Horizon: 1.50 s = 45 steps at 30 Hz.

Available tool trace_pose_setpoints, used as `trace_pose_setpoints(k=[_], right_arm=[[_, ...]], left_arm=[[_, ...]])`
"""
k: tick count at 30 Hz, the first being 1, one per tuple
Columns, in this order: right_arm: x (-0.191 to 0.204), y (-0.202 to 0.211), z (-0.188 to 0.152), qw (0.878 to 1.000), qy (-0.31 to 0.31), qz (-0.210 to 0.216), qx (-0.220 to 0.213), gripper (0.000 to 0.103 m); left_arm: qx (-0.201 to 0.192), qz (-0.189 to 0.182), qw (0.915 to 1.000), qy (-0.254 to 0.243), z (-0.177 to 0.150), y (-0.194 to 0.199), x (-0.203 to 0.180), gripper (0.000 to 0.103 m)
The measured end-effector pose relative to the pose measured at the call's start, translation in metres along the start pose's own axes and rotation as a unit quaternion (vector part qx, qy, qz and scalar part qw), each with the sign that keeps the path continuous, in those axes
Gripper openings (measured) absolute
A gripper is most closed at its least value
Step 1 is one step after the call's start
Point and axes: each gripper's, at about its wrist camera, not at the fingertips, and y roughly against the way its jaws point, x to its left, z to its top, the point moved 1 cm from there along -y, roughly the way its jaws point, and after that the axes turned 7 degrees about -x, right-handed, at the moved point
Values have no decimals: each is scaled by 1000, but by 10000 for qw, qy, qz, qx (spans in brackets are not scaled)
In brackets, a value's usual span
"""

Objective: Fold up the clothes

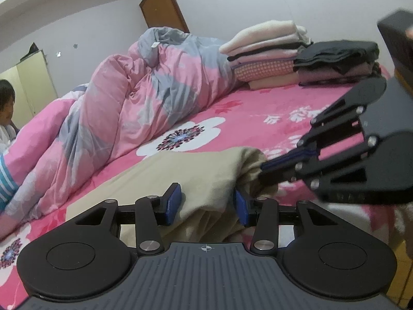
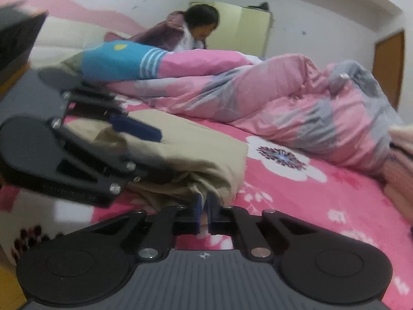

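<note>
Stacks of folded clothes sit upper right in the left wrist view, so much is done. The beige garment, lower centre, runs lengthwise from lower left towards centre right; the left gripper straddles it, half-open.

Right wrist view: the right gripper, bottom centre, pinches the garment's near fold; folding remains.

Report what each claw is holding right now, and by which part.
The right claw is shut on the beige garment, pinching its bunched corner fold. The left claw stands open around a fold of the same garment, not gripping it.
</note>
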Motion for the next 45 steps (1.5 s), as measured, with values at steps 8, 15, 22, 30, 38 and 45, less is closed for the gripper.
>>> trace_pose_setpoints(k=[8, 15, 22, 30, 38, 45], right_arm=[[-41, 6, 5, 9853, -1589, 615, -129, 1], [-51, 1, 3, 9709, -2170, 1009, -115, 1], [-43, -26, 1, 9735, -2059, 997, -3, 0], [-51, -7, -6, 9573, -2613, 1190, -349, 2], [-67, 23, -4, 9649, -2466, 730, -538, 18], [-47, -8, 6, 9948, -537, 829, -252, 56]], left_arm=[[-80, 192, 9995, -247, -5, -8, -11, 53], [-12, 180, 9995, -260, -8, -14, -12, 54], [-32, 180, 9994, -289, -8, -11, -13, 47], [-216, 208, 9995, 108, -3, -2, 3, 21], [-265, 225, 9994, 79, -2, -1, 2, 20], [-427, 258, 9987, 64, -1, 3, 3, 17]])
